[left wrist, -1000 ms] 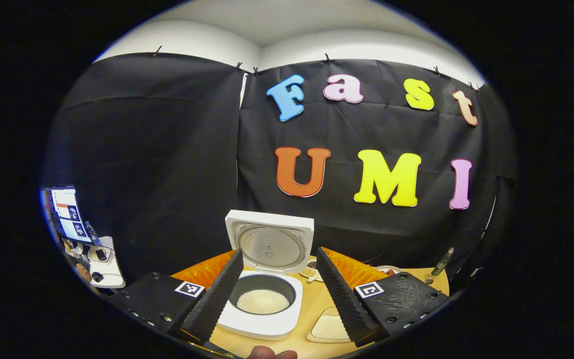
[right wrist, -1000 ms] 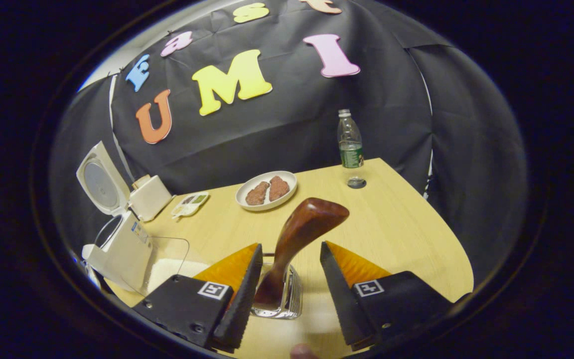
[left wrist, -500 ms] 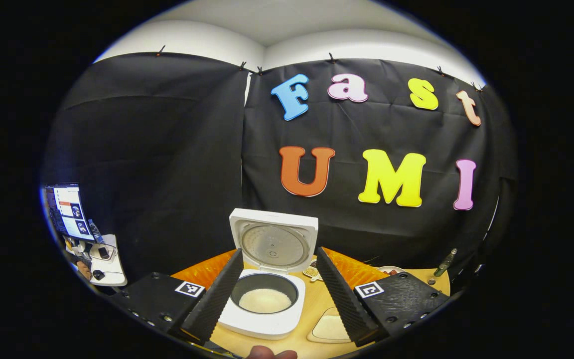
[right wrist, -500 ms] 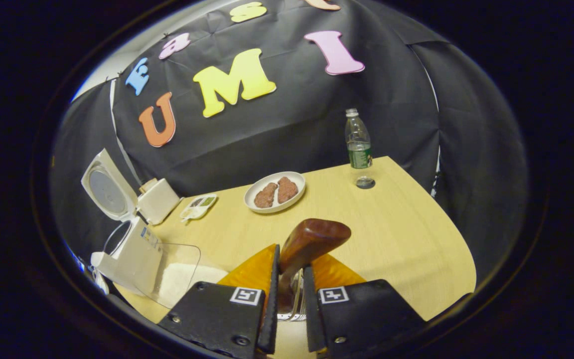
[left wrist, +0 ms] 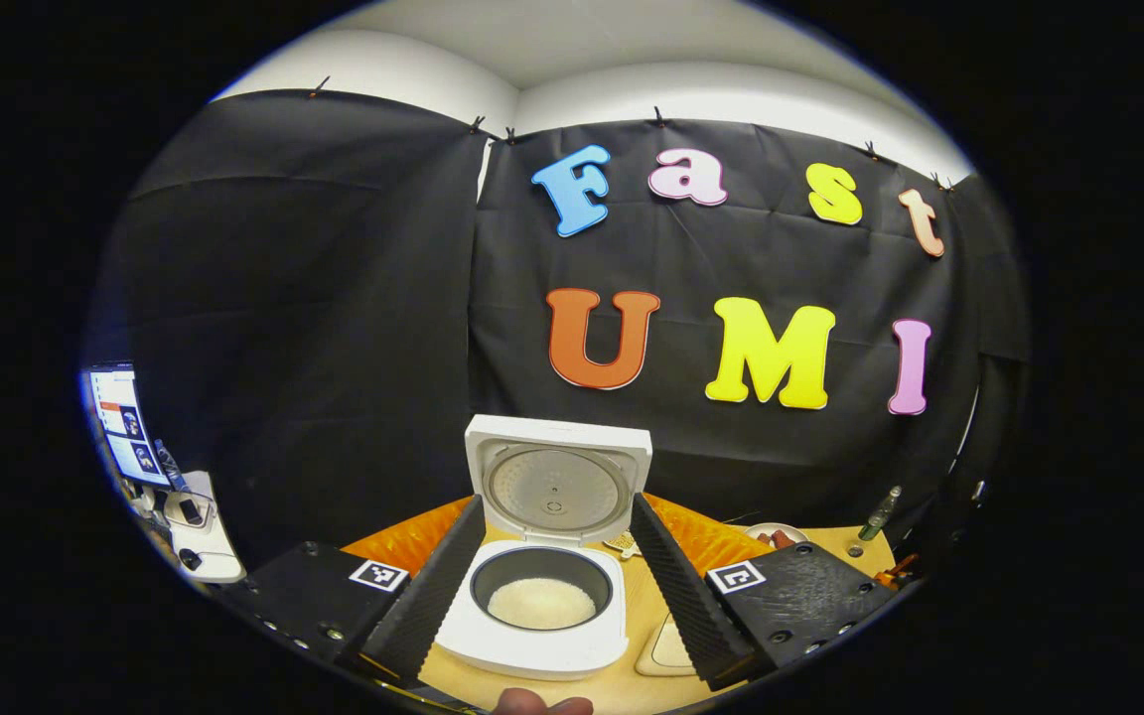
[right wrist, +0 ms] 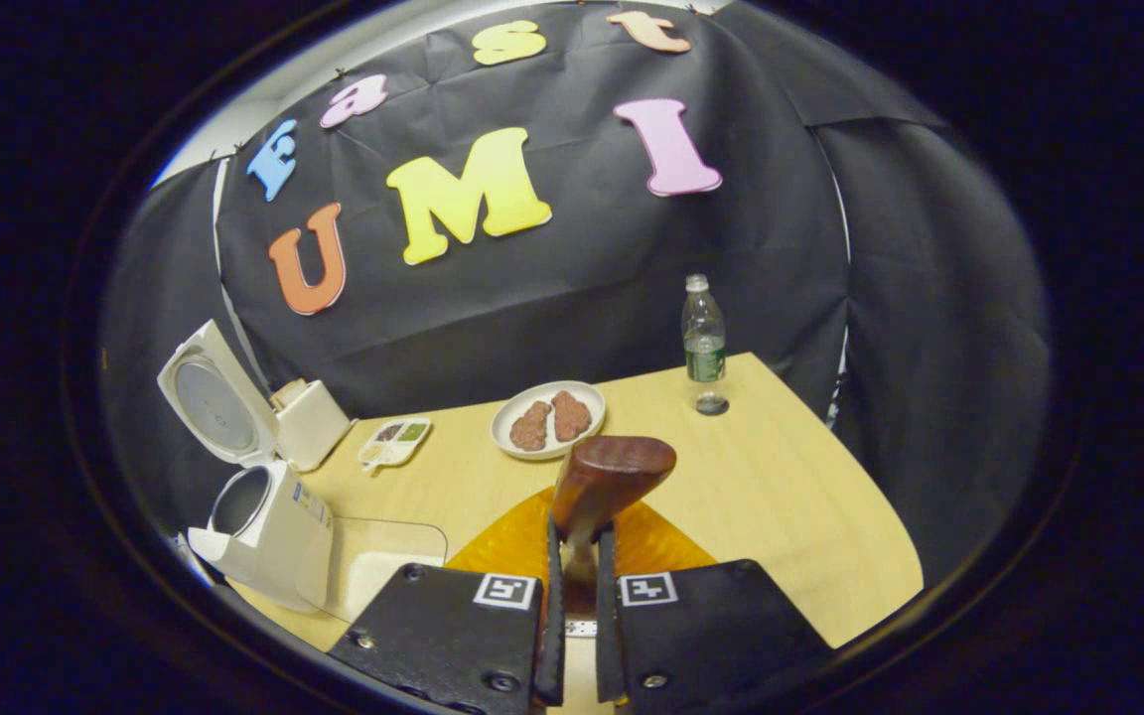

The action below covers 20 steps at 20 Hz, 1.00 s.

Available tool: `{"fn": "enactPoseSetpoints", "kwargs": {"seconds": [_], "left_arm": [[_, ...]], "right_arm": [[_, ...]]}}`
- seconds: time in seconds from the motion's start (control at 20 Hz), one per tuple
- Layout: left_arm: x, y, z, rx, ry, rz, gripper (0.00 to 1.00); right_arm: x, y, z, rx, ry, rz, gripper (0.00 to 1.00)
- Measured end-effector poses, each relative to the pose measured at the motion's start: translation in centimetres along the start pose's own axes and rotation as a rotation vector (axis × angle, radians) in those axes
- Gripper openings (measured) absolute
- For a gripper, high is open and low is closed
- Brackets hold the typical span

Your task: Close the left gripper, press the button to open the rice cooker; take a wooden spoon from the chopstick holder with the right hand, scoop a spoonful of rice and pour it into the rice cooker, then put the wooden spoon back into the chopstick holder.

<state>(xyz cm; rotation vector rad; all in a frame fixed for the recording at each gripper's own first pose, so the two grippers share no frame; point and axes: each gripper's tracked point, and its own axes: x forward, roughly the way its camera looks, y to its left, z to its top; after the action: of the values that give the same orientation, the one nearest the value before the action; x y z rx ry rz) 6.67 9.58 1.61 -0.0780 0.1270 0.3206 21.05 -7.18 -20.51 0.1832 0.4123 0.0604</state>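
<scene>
In the left gripper view, the left gripper (left wrist: 554, 581) hangs with jaws spread above the open rice cooker (left wrist: 542, 606).

In the right gripper view, the right gripper (right wrist: 575, 596) pinches the wooden spoon (right wrist: 604, 484), right of the cooker; lift it straight up, keeping the grip firm.

A light wooden table (right wrist: 790, 477) carries an open white rice cooker (right wrist: 264, 516), a clear container of rice (right wrist: 373, 566) beside it, a small sectioned dish (right wrist: 393, 442), a plate (right wrist: 547, 422) and a water bottle (right wrist: 703, 343).
</scene>
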Motion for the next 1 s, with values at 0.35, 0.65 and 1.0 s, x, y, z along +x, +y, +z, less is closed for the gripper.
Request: {"fn": "enactPoseSetpoints", "kwargs": {"seconds": [0.35, 0.65, 1.0], "left_arm": [[2.4, 3.7, -0.7, 0.014, -0.027, -0.129, 0.94], [4.3, 7.9, -0.6, 0.009, -0.048, -0.147, 0.94], [5.1, 13.3, -2.4, 0.020, 0.009, -0.096, 0.94]], "right_arm": [[-4.6, 6.5, 4.4, -0.123, -0.067, -0.047, 0.15], [-3.0, 17.0, 0.7, -0.218, -0.028, 0.066, 0.15], [1.2, 18.0, -6.7, -0.464, 0.035, -0.011, 0.15]]}}
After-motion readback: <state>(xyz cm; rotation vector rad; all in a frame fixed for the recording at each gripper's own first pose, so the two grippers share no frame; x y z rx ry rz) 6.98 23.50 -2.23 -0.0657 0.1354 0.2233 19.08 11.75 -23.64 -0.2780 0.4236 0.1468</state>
